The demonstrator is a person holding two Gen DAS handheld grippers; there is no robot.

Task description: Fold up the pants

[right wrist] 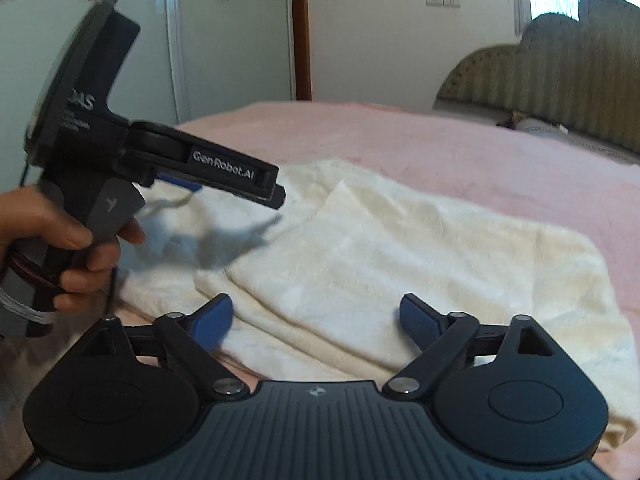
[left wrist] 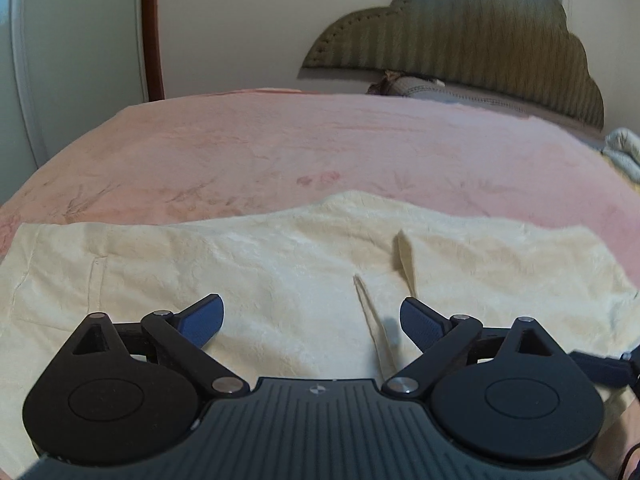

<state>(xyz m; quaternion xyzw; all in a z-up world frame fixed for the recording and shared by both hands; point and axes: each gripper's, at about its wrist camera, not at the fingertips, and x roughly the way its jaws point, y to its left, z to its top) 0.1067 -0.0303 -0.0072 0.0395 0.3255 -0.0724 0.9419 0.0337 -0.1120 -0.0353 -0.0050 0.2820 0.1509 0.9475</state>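
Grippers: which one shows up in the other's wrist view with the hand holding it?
The left gripper: the right wrist view shows it side-on with a hand on its handle. The right gripper shows only its own open jaws there.

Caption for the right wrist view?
Open right gripper above cream pants on pink bed; left gripper open beside it.

A wide bed covered with a pink soft blanket [left wrist: 240, 148] carries everything. Directly on the blanket, near the front edge, lie the cream crinkled fabric pants [left wrist: 280, 264], spread flat with one part folded over another [right wrist: 400, 248]. At the far end, below a greenish padded headboard [left wrist: 472, 36], rests a grey pillow [left wrist: 424, 87].
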